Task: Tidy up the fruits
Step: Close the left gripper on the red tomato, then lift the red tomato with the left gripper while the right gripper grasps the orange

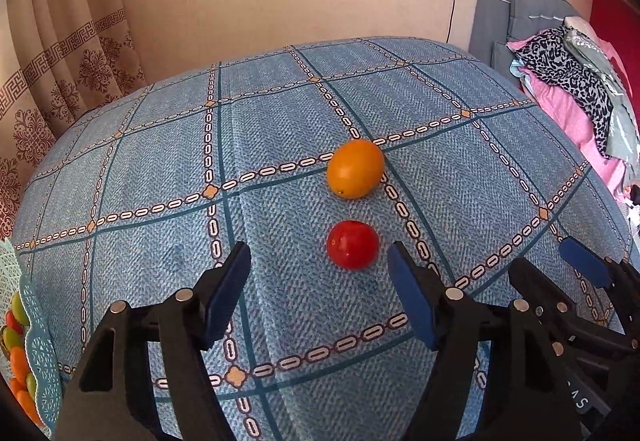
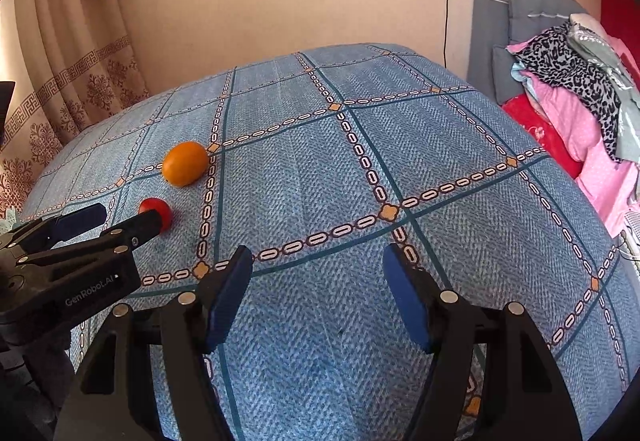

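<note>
- Left tongs, spread apart, face a red tomato just ahead on the blue-checked surface.
- Orange fruit lies just beyond.
- Right tongs, also apart, stand farther off.

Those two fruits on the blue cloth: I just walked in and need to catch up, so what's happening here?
A person holding two grippers is sorting fruit. The left gripper is open and pointed at the red tomato, which lies on the blue checked tablecloth just ahead of its fingertips, not yet grasped. The orange fruit lies just beyond it. The right gripper is open and empty over bare cloth. A light-blue basket at the left edge already holds other small fruits.
</note>
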Action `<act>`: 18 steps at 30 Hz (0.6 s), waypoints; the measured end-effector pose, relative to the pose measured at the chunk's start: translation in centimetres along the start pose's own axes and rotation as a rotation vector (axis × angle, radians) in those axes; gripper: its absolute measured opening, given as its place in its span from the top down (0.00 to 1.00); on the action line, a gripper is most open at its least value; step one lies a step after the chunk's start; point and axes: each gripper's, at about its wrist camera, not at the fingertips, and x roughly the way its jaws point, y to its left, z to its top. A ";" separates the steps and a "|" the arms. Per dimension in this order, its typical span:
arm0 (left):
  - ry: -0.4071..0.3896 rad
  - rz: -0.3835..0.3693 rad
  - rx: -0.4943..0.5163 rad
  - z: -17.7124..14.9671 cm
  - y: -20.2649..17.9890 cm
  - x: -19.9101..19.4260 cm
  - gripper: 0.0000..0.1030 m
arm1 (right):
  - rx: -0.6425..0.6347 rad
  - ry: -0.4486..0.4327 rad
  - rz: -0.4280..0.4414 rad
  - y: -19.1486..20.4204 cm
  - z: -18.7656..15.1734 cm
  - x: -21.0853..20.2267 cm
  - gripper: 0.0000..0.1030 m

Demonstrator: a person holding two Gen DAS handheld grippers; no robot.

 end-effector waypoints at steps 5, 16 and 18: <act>0.013 -0.014 0.007 0.3 -0.6 0.8 0.50 | -0.006 0.006 0.002 0.1 -0.1 0.2 0.34; 0.021 -0.046 -0.007 -0.7 -0.2 1.3 0.72 | -0.010 0.020 0.002 0.3 -0.2 0.5 0.34; 0.018 -0.036 -0.014 -0.7 0.1 1.1 0.72 | -0.013 0.020 0.000 0.4 -0.2 0.5 0.34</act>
